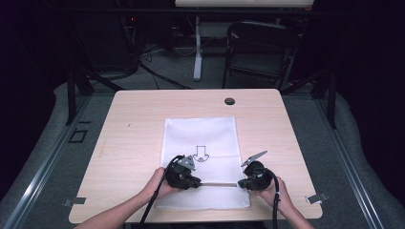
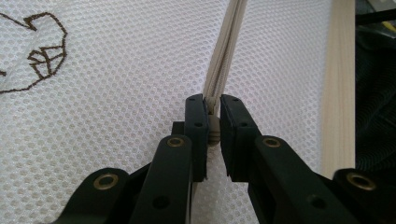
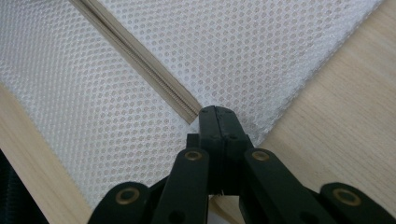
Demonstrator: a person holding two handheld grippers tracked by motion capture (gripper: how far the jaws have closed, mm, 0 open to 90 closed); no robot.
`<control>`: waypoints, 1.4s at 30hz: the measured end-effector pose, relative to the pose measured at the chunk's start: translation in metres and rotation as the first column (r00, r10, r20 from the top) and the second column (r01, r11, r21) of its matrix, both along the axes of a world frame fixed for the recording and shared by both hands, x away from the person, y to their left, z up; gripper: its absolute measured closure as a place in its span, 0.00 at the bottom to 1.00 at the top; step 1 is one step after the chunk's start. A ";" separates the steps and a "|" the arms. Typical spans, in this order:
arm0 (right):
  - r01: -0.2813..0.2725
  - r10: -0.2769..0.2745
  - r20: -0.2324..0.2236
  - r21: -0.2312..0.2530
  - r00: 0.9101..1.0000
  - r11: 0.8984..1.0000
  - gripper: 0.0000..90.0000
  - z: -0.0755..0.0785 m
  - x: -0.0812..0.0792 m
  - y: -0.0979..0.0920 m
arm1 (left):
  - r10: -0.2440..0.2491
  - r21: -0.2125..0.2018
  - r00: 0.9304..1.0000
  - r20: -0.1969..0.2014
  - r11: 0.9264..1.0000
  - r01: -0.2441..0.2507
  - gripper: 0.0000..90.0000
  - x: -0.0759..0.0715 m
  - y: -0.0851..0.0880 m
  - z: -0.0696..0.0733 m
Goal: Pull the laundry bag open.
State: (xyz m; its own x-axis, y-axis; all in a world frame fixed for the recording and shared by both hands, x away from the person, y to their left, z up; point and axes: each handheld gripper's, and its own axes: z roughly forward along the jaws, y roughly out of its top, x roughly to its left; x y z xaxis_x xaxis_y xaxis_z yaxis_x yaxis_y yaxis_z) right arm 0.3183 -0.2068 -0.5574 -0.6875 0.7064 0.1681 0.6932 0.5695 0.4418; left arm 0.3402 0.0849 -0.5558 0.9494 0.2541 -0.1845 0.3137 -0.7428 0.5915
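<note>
A white mesh bag [image 1: 200, 143] lies flat on the table [image 1: 133, 124]. The left gripper [image 2: 212, 116] has its jaws clamped on the zipper pull [image 2: 213, 130], the beige zipper [image 2: 224, 56] running straight ahead of them. The right gripper [image 3: 217, 116] has its jaws pressed together on the zipper's far end, at the bag's edge.

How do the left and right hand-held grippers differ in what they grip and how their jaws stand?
The left hand-held gripper clamps the beige zipper pull of the white mesh bag, a narrow gap between its jaws; the right hand-held gripper pinches the bag's edge at the end of the beige zipper tape, jaws fully together. The left sits mid-bag, the right at the bag's side. Both are shut along the same zipper.
</note>
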 end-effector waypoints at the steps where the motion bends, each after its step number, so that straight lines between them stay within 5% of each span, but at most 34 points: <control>1: 0.000 0.000 0.000 0.000 1.000 1.000 1.00 0.000 0.000 0.000 | -0.004 0.001 1.000 0.004 1.000 0.004 0.91 0.000 0.001 0.000; 42: -0.002 0.002 -0.002 -0.002 1.000 1.000 1.00 0.000 0.000 0.000 | 0.025 0.020 1.000 -0.014 0.999 -0.025 0.91 -0.001 0.033 0.002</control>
